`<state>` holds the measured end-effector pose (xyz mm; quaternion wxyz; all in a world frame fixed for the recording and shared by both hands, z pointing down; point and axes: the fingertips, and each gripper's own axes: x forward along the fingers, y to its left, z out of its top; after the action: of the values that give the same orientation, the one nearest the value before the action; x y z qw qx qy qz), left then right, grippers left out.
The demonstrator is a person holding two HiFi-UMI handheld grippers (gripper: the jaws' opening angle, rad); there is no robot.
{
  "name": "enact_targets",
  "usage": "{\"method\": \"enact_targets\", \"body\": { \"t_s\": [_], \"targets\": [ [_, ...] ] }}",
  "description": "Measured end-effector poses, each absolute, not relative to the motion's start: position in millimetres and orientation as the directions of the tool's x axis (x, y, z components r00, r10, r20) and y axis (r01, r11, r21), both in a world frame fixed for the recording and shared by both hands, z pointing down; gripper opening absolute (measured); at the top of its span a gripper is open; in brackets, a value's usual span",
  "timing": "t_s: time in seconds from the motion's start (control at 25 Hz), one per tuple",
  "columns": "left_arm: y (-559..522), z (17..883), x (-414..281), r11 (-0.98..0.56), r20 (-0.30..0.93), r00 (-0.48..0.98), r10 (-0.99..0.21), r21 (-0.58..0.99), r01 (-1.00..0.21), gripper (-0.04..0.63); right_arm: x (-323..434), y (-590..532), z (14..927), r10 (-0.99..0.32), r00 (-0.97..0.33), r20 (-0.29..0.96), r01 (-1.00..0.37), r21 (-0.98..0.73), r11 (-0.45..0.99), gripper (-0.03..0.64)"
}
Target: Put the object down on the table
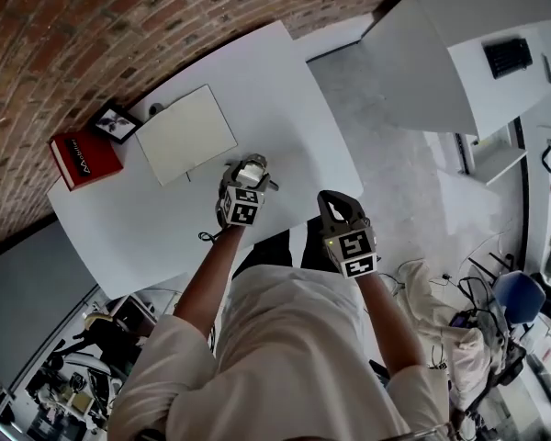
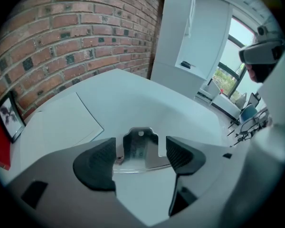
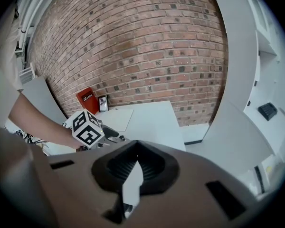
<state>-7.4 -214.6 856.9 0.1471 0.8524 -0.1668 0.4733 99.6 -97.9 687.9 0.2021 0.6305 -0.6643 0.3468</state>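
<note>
- Jaws of the left gripper (image 1: 249, 176) stood wide apart over the white table (image 1: 285, 90), released, with neither pad pressing on anything.
- Between those jaws lay the object (image 2: 139, 147), a flat, pale, partly clear piece with a notched tab and a small hole at its far end. It rested on the tabletop.
- In the left gripper view the left pad (image 2: 97, 163) sat just beside the object's edge, while a strip of table showed between the object's tab and the right pad (image 2: 180, 155).
- In the head view the object lay near the table's front edge, just past the left gripper's marker cube (image 1: 241, 206) at its twelve o'clock.
- A white pad of paper (image 1: 185, 133) lay at ten o'clock from the left gripper, near it but apart.
- A small framed picture (image 1: 116, 121) stood beyond the pad, and a red book (image 1: 84, 159) lay at nine o'clock, both against the brick wall (image 1: 92, 26).
- The right gripper (image 3: 135, 160) was clenched, its ribbed pads meeting at the tips with nothing between them.
- It hung at four o'clock from the left gripper, off the table's front edge and close to the person's body.
- The person's bare left forearm (image 1: 207, 269) reached up from six o'clock to the left gripper.
</note>
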Motion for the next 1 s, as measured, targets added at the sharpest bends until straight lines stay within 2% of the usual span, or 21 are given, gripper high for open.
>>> {"method": "enact_targets", "body": {
  "t_s": [0.36,1.0],
  "targets": [
    [-218.1,773.8,-20.2,-0.878,0.759,0.618,-0.207,0.135,-0.46,0.317,88.8,-103.3,652.5,-0.726,-0.116,0.678,-0.986,-0.168,0.001,0.003],
    [-222.6,595.7,-81.1,-0.784,0.541,0.715,-0.444,0.152,-0.602,0.214,83.5,-136.3,534.2,-0.827,-0.219,0.517,-0.975,-0.155,0.161,0.003]
  ]
}}
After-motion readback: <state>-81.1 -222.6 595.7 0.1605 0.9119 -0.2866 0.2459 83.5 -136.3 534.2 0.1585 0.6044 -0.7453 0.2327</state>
